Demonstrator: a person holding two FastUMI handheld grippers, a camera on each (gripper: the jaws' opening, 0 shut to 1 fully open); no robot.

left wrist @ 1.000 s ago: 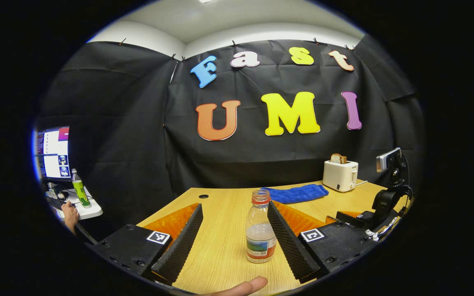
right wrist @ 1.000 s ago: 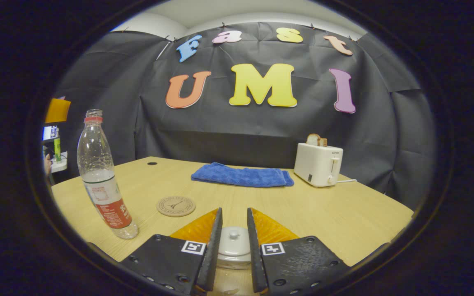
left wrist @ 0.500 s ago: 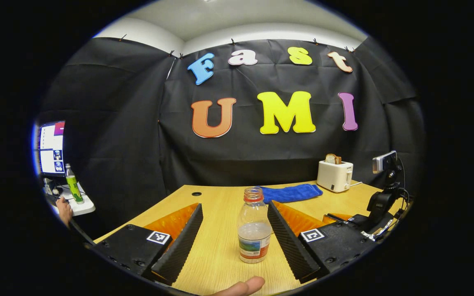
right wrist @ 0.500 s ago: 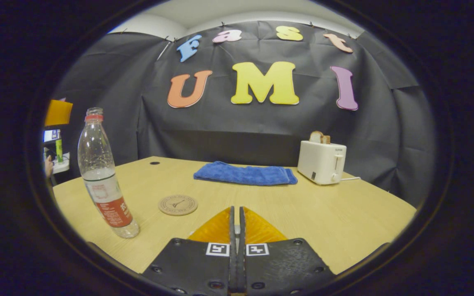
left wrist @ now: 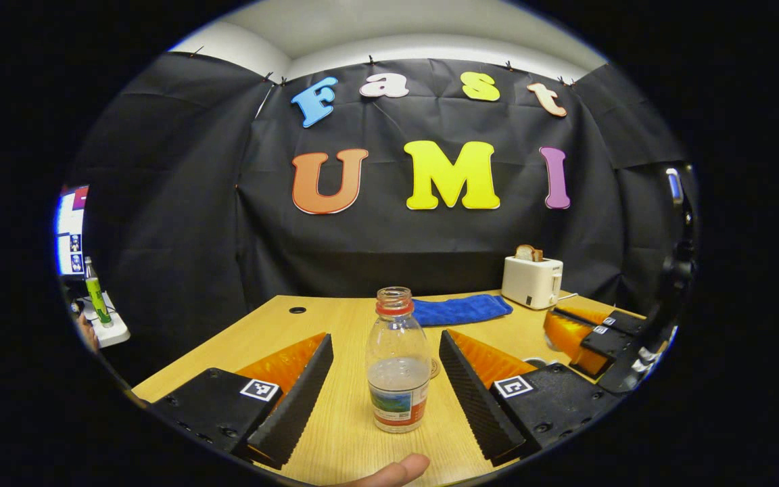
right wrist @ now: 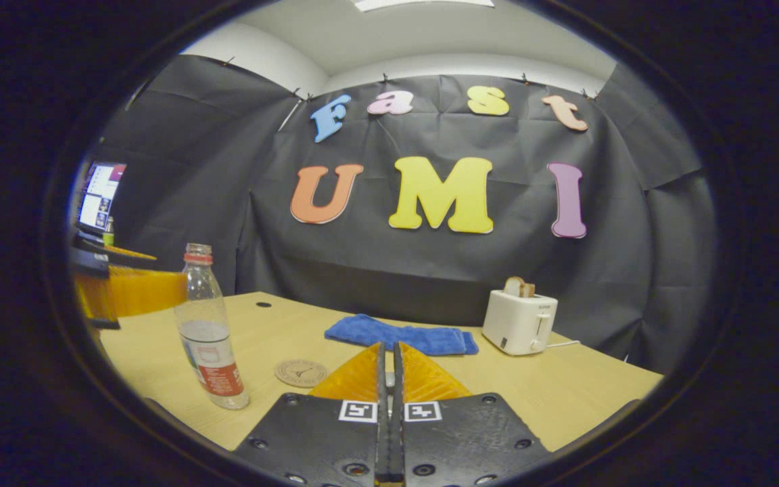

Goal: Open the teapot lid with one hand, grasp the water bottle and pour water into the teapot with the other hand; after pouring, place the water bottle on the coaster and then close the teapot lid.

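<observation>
left gripper: jaws wide apart, straddling the water bottle with gaps on both sides, no contact. bottle stands upright on the table, cap off, roughly a third full. a fingertip shows at 6 o'clock in the left gripper view.

right gripper: fingers pressed together, hardly any gap. whether the lid knob is pinched between them i can't tell; lid and teapot are hidden below the fingers. in the left gripper view the right gripper sits at 3 o'clock, raised off the table, which probably fits a lid lift, but that's a guess.

coaster is bare, at about 7 o'clock in the right gripper view, just right of the bottle and near the right gripper's fingertips. blue cloth and toaster further back, not involved.

progress, as i read it:
- lid open: possibly in hand, unconfirmed
- bottle grasp: lined up, not closed
- pour: not started
- bottle onto coaster: not done
- lid back on: not done

next needs the left jaws closing on the bottle's lower body, around the label. open neck means any tilt during the lift could spill.
</observation>
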